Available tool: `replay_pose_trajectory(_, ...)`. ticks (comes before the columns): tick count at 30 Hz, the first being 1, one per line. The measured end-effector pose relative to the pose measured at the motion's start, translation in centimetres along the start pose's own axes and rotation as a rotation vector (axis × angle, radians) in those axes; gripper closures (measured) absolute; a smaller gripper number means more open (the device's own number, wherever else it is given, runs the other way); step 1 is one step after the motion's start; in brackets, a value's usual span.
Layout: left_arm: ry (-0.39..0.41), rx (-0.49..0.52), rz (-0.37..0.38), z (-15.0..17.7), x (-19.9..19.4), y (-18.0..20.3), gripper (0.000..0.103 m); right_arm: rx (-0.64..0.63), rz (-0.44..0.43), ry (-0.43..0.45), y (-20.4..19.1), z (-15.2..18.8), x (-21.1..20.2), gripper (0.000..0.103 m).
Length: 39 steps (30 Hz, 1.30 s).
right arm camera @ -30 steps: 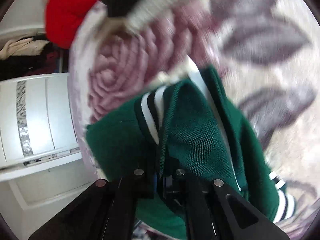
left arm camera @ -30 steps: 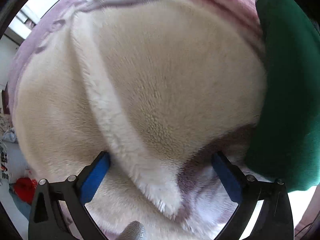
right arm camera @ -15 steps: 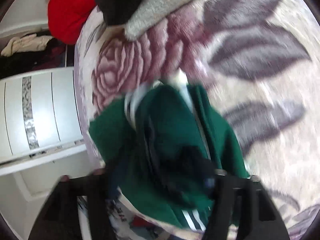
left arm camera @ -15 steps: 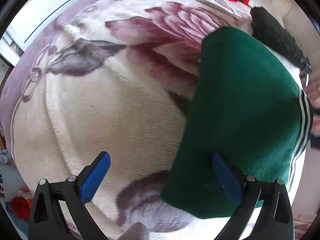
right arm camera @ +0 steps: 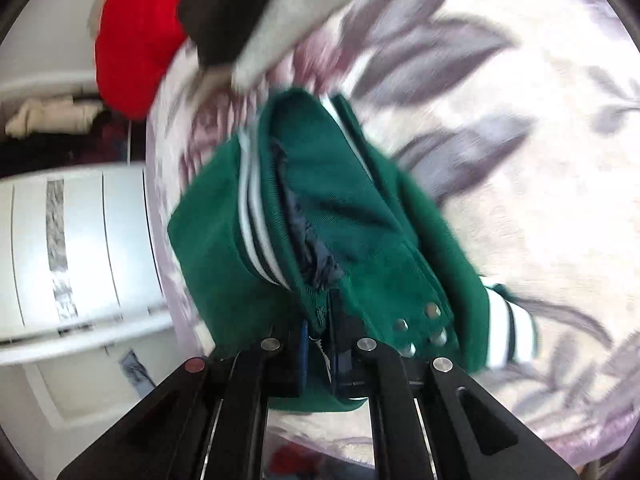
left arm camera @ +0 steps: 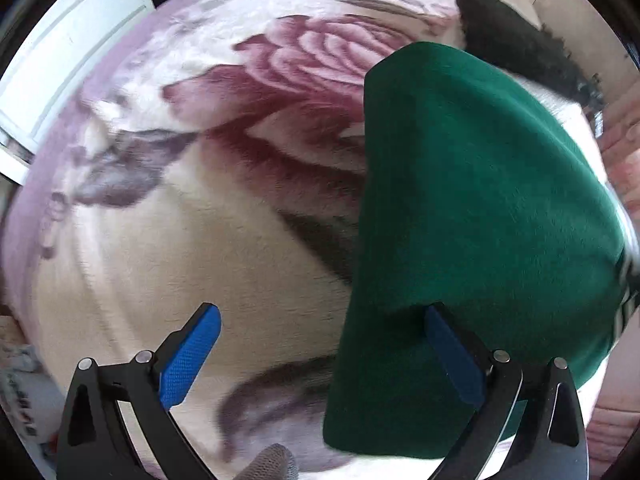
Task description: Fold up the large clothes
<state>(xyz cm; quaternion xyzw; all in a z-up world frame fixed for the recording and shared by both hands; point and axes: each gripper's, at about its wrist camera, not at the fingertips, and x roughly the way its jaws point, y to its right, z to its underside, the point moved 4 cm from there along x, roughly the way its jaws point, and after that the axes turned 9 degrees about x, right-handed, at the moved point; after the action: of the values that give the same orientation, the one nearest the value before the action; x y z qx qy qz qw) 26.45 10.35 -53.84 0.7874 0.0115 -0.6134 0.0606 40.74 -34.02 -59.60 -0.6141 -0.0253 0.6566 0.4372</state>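
Observation:
A folded green jacket (left arm camera: 472, 200) with white stripes lies on the floral blanket (left arm camera: 240, 240). My left gripper (left arm camera: 322, 312) hangs open above it; its right blue pad (left arm camera: 452, 356) sits over the jacket's near edge and its left pad (left arm camera: 192, 356) over bare blanket, neither pressing. In the right wrist view the jacket (right arm camera: 332, 208) is bunched, with its striped rib, dark lining and snap buttons showing. My right gripper (right arm camera: 320, 320) has its jaws closing narrowly, and the pads pinch the jacket's edge by the rib.
A red garment (right arm camera: 136, 40) and a black and grey garment (right arm camera: 248, 12) lie at the blanket's far end. White cabinet doors (right arm camera: 72, 248) stand beside the bed. A person's hand (left arm camera: 624, 152) shows at the right edge of the left wrist view.
The left wrist view has swung from a cream fleece onto the green jacket. The right gripper opened wide, shifted along the jacket, and closed on its edge again.

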Motion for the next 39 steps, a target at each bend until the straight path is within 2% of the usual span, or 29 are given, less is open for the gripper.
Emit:
replay_pose_trajectory(1, -0.005, -0.002, 0.007, -0.2, 0.6, 0.5, 0.0, 0.016, 0.024, 0.024, 1.1, -0.3, -0.9, 0.095)
replay_pose_trajectory(3, -0.021, 0.011, 0.019, -0.4, 1.7, 1.2, 0.0, 0.043, 0.07, -0.004, 3.2, -0.7, -0.1, 0.095)
replay_pose_trajectory(6, -0.056, 0.017, 0.003, -0.3, 3.5, 1.4, 0.0, 0.083, 0.182, -0.041, 7.1, -2.0, 4.5, 0.095)
replay_pose_trajectory(7, -0.064, 0.013, -0.002, -0.4, 3.7, 1.2, 0.0, 0.117, 0.189, -0.078, 8.0, -2.1, 6.7, 0.095)
replay_pose_trajectory(9, -0.065, 0.025, -0.006, -0.7, 3.4, 1.0, 0.0, 0.092, 0.201, -0.126, 7.4, -2.4, 8.9, 0.093)
replay_pose_trajectory(11, -0.048, 0.056, -0.001, -1.6, 2.4, 1.0, 0.0, 0.026, 0.206, -0.167, 5.6, -2.8, 8.8, 0.086)
replay_pose_trajectory(13, -0.019, 0.081, 0.005, -2.9, 1.1, 1.1, 0.0, -0.021, 0.206, -0.199, 4.4, -3.1, 7.6, 0.064)
replay_pose_trajectory(14, 0.001, 0.084, 0.018, -3.8, 0.6, 1.1, 0.0, -0.029, 0.196, -0.185, 3.9, -3.6, 6.4, 0.049)
replay_pose_trajectory(15, 0.018, 0.085, 0.025, -4.8, 0.2, 1.1, 0.0, -0.029, 0.167, -0.159, 3.6, -4.1, 4.9, 0.044)
replay_pose_trajectory(18, 0.08, 0.088, 0.016, -9.4, 0.2, 1.1, 0.0, -0.048, 0.055, -0.074, 1.2, -6.6, 2.7, 0.036)
replay_pose_trajectory(20, 0.083, 0.095, 0.017, -11.9, 1.6, 1.4, 0.0, -0.088, 0.018, -0.033, -0.6, -8.6, 3.0, 0.03)
replay_pose_trajectory(22, 0.02, 0.079, 0.132, -15.0, 4.8, 2.1, 0.0, -0.114, 0.023, -0.033, -1.7, -10.2, 4.9, 0.028)
replay_pose_trajectory(23, 0.001, 0.069, 0.165, -15.7, 5.7, 2.3, 0.0, -0.105, 0.035, -0.052, -2.2, -10.9, 6.3, 0.028)
replay_pose_trajectory(24, 0.001, 0.049, 0.218, -16.7, 6.4, 2.6, 0.006, -0.09, 0.034, -0.074, -2.7, -11.6, 7.4, 0.044)
replay_pose_trajectory(25, 0.025, 0.033, 0.274, -17.7, 6.6, 3.0, 0.029, -0.083, 0.0, -0.065, -3.2, -12.3, 8.1, 0.068)
replay_pose_trajectory(26, 0.04, 0.031, 0.283, -18.0, 6.5, 3.5, 0.045, -0.077, -0.026, -0.043, -3.7, -12.7, 8.5, 0.1)
replay_pose_trajectory(27, 0.056, 0.035, 0.307, -18.6, 6.5, 3.9, 0.083, -0.066, -0.03, -0.035, -4.2, -12.5, 8.9, 0.1)
replay_pose_trajectory(29, 0.064, 0.024, 0.308, -19.7, 6.9, 4.3, 0.09, -0.069, -0.038, 0.037, -5.2, -12.6, 7.8, 0.1)
replay_pose_trajectory(31, 0.045, 0.001, 0.347, -20.4, 8.1, 4.4, 0.091, -0.064, -0.033, 0.113, -5.7, -13.3, 6.5, 0.101)
replay_pose_trajectory(33, 0.016, -0.028, 0.38, -20.8, 9.2, 4.3, 0.091, -0.031, -0.014, 0.155, -4.5, -14.1, 5.7, 0.101)
replay_pose_trajectory(36, -0.026, -0.077, 0.409, -20.9, 9.8, 4.0, 0.089, 0.011, 0.063, 0.14, -1.8, -15.5, 7.1, 0.101)
replay_pose_trajectory(39, -0.049, -0.069, 0.361, -20.6, 8.6, 3.8, 0.087, 0.035, 0.064, 0.055, -0.7, -16.2, 9.3, 0.1)
